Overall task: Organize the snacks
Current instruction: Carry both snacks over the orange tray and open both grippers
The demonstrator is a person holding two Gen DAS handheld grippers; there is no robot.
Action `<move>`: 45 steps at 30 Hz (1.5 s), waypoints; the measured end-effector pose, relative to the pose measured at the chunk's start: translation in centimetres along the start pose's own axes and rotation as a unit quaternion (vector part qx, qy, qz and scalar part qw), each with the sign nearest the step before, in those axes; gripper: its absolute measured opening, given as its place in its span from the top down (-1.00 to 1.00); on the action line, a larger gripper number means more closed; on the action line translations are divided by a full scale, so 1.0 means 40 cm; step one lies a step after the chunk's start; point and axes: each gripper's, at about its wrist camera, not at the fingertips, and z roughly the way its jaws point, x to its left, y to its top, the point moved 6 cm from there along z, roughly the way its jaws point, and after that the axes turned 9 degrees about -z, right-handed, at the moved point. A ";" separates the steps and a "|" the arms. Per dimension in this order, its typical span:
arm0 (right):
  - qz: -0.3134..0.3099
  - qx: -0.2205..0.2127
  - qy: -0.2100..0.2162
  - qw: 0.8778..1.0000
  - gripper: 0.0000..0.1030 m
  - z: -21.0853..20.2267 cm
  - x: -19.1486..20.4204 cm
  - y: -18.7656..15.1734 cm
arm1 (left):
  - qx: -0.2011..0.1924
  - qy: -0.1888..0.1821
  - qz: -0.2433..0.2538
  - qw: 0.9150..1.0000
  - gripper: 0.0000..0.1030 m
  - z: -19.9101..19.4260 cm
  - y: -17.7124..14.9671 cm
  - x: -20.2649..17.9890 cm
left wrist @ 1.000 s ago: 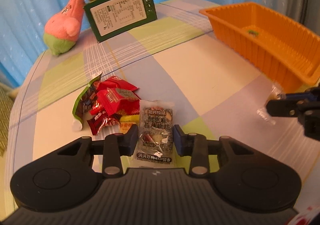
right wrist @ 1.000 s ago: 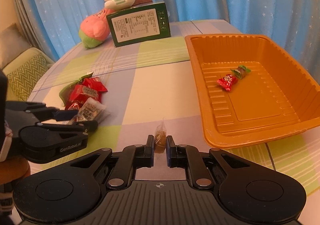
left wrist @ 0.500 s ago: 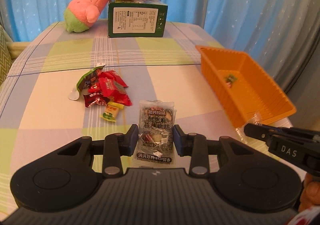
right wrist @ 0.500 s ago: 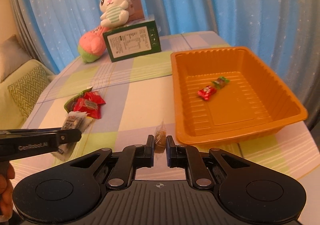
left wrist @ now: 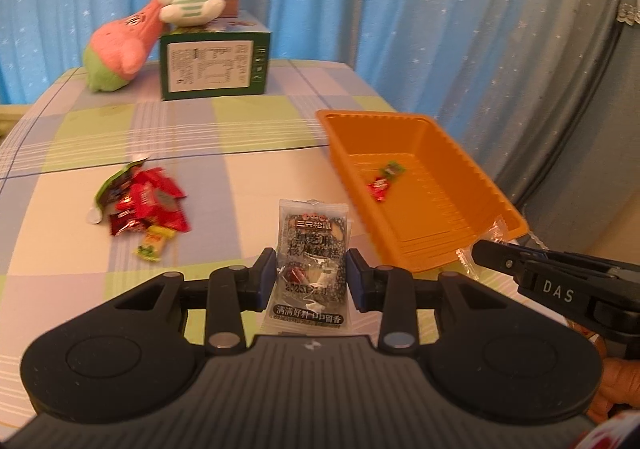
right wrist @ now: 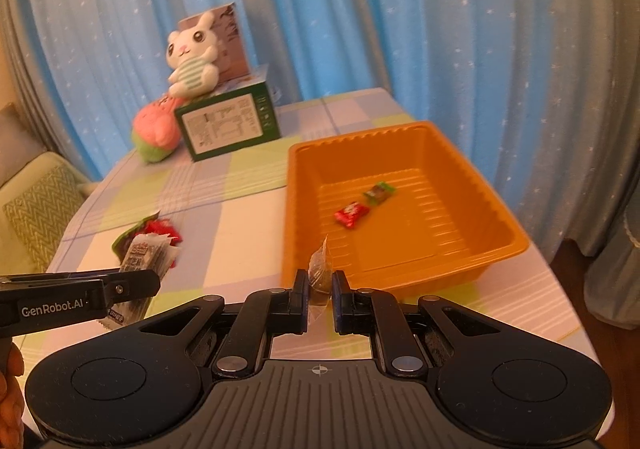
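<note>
The left gripper held a grey snack packet between its pads, above the checked table; the small print on the packet was hard to read. The right gripper was closed narrowly on a small clear-wrapped candy, just before the near rim of the orange tray. In the tray lay a red candy and a green candy, close together. A pile of red snacks stayed on the table, blurred, and in the right wrist view the packet partly hid it. Only parts of the person's hands showed at the picture edges.
</note>
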 end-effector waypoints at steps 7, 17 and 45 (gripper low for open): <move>0.028 -0.007 -0.021 0.999 0.77 -0.030 -0.081 0.023 | -0.001 -0.022 0.015 1.000 0.34 0.014 0.021 -0.080; 0.050 -0.013 -0.038 0.998 0.77 -0.043 -0.175 0.068 | 0.010 -0.047 0.022 0.999 0.35 0.070 0.044 -0.168; 0.038 0.011 -0.034 0.999 0.77 0.059 -0.249 0.096 | 0.023 -0.059 0.005 0.998 0.18 0.231 0.076 -0.243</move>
